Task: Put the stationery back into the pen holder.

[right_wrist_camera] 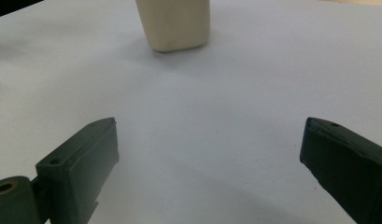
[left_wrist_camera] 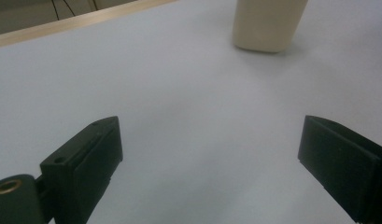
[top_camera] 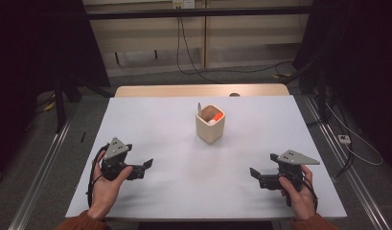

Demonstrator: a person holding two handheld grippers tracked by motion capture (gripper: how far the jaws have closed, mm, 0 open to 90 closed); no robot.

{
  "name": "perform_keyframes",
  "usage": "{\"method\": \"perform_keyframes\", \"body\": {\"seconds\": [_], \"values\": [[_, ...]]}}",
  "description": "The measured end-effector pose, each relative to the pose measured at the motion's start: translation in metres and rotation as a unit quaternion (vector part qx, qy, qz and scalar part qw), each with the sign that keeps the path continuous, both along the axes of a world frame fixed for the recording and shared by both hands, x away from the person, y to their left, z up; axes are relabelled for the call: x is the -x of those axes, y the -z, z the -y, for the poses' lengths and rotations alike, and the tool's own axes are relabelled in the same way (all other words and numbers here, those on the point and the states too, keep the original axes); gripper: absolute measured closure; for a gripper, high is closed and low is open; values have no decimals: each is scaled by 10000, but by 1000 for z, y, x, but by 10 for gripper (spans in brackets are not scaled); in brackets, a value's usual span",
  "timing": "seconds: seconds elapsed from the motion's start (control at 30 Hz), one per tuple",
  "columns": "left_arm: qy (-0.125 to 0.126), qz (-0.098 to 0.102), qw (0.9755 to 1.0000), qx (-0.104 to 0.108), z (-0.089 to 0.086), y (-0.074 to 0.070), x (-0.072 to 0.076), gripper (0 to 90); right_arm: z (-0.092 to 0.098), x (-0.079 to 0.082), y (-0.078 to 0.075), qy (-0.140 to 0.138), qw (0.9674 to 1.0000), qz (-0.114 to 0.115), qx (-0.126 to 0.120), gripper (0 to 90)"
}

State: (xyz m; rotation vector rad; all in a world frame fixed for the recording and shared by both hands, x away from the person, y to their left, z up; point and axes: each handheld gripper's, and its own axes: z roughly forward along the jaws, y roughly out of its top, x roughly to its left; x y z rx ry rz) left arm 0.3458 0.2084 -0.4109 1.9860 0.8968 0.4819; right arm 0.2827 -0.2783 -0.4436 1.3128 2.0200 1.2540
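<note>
White table point(top_camera: 184, 158) bears cream cup point(top_camera: 210, 125); both grippers point(top_camera: 148, 165) point(top_camera: 253, 173) gape empty.

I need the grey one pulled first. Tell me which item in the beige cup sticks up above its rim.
The thin grey pen at the back left corner of the beige cup rises above the rim; the orange-and-white item lies below it.

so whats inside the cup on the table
The cup holds a thin grey pen-like stick that pokes above its rim, plus something orange and white near the top. The cup's wall hides their lower parts and anything deeper.
</note>
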Motion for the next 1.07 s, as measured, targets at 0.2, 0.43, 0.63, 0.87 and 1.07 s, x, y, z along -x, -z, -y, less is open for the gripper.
{"method": "perform_keyframes", "body": {"seconds": [0.2,0.43,0.63,0.87,1.07], "values": [[41,-74,10000,30,0,7,10,63,0,0,0,-3,10000,-10,6,45],[8,-128,9999,85,-1,21,19,63,0,0,0,-1,10000,-13,4,45],[-155,-148,9994,273,-7,28,21,63,-1,0,0,-15,10000,-17,8,45],[-282,-219,9986,380,-15,31,22,65,-1,1,1,-43,10000,-20,12,45],[-279,-242,9988,334,-15,32,19,65,-1,-1,2,-27,10000,-56,22,45]]}}
